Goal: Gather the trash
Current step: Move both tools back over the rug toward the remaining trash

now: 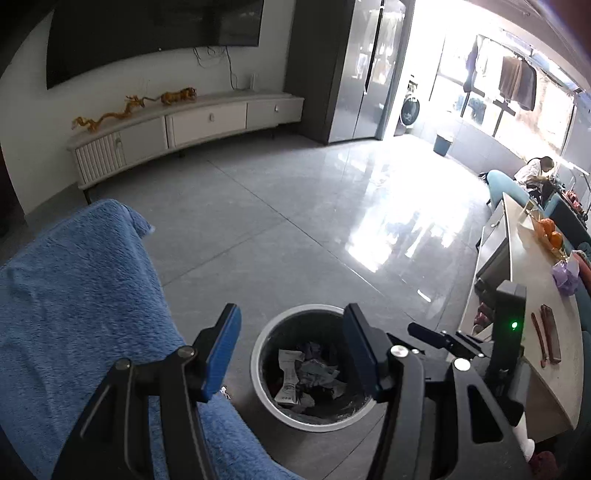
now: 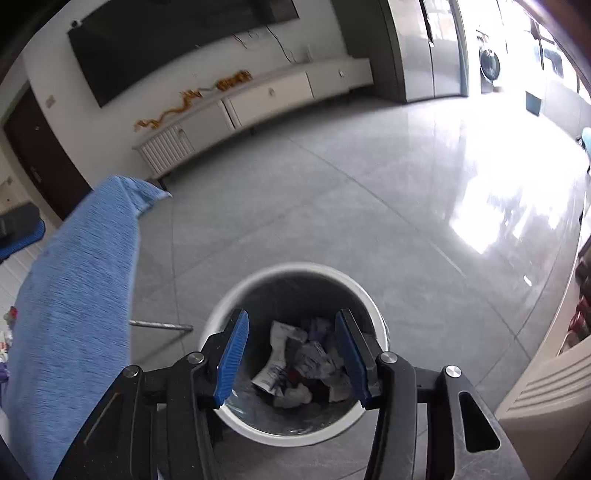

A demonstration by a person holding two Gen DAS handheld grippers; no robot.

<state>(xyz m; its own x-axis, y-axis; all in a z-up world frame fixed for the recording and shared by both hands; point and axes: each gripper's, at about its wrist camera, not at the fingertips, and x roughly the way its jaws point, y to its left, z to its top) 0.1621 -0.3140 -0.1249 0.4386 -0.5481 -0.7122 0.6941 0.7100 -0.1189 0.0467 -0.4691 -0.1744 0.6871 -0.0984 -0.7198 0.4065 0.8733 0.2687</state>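
White-rimmed, the round grey waste bin (image 2: pixel 295 354) sits on the tiled floor holding crumpled paper trash (image 2: pixel 303 363). Directly above it the right tool (image 2: pixel 291 358) hangs spread and empty — likely positioned for dropping — while the left tool (image 1: pixel 291 354), also spread, waits beside.

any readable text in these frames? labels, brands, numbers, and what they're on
None readable.
White wrapper in the bin: dark print along its lower end, too small and blurred to read.
Crumpled paper in the bin, right wrist view: blue and red marks, illegible.
Washing machine, TV, cabinet: no lettering shows.
Both tongs, left and right, are open and unmarked.
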